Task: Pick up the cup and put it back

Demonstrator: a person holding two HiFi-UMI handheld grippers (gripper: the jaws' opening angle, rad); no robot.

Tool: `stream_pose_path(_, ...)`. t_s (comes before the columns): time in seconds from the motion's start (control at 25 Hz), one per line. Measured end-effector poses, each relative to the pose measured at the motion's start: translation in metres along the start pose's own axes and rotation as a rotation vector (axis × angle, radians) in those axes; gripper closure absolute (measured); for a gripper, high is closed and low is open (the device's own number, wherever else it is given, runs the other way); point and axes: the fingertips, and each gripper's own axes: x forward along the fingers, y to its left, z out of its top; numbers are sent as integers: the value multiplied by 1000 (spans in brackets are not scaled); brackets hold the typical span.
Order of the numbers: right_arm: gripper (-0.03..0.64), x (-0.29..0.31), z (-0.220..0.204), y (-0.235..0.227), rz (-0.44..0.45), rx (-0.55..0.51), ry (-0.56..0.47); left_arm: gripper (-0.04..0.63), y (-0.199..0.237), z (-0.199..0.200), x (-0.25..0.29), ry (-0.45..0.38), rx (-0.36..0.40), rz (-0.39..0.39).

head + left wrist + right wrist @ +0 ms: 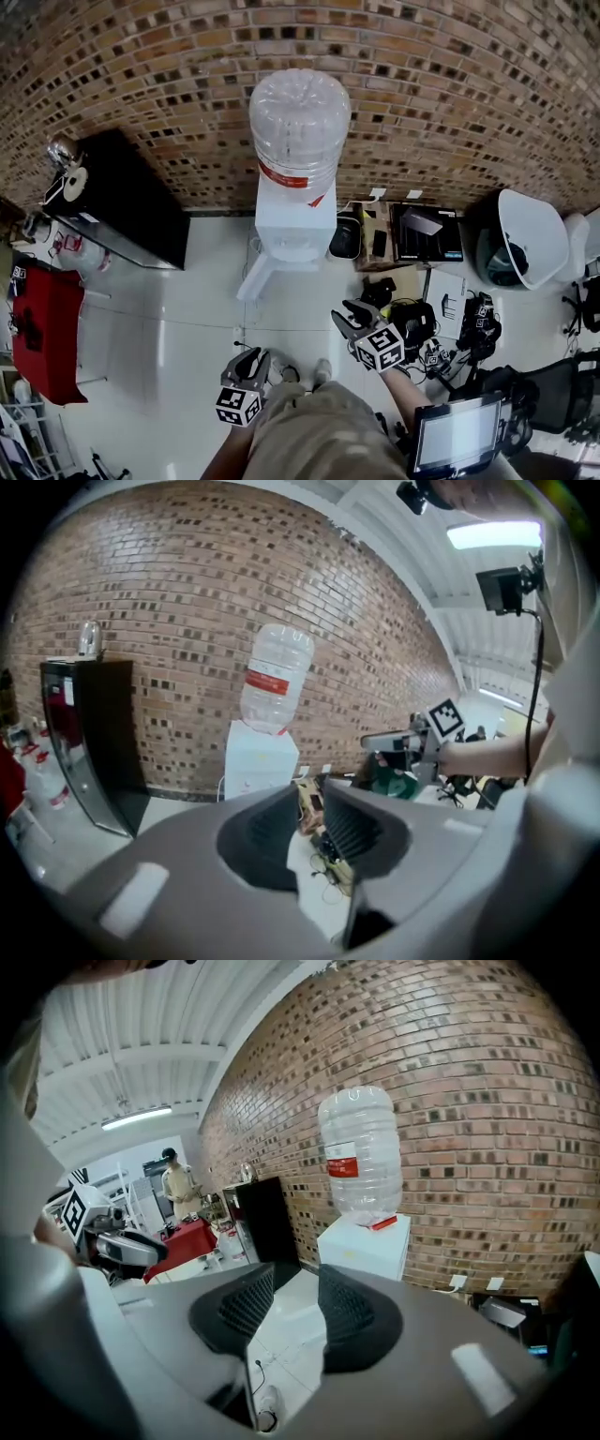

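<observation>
Left tool and right tool: jaws slightly parted, empty, held low. Both point ahead at the white box-shaped water dispenser, probably approaching. No cup visible.

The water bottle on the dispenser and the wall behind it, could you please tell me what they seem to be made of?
The water bottle looks like translucent, ribbed plastic with a slight gloss; brick shows faintly through it. The wall looks like matte brick in mixed brown tones with pale mortar lines, possibly only a brick facing.
</observation>
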Motion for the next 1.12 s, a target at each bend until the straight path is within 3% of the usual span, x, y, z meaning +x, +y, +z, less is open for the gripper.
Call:
stream_pose_path(0.24, 468, 34, 15, 17, -26, -8, 29, 525, 45, 10, -1, -10, -28, -54)
stream_pose_path(0.4, 469, 69, 33, 32, -14, -23, 16, 525, 86, 23, -11, -27, -10, -40)
stream_pose_path(0.68, 469, 71, 42, 17, -59, -36, 18, 525, 95, 17, 19, -7, -11, -96)
stream_pose_path(1.12, 469, 112, 38, -9, 59, -81, 91, 525, 103, 2, 39, 26, -77, 12)
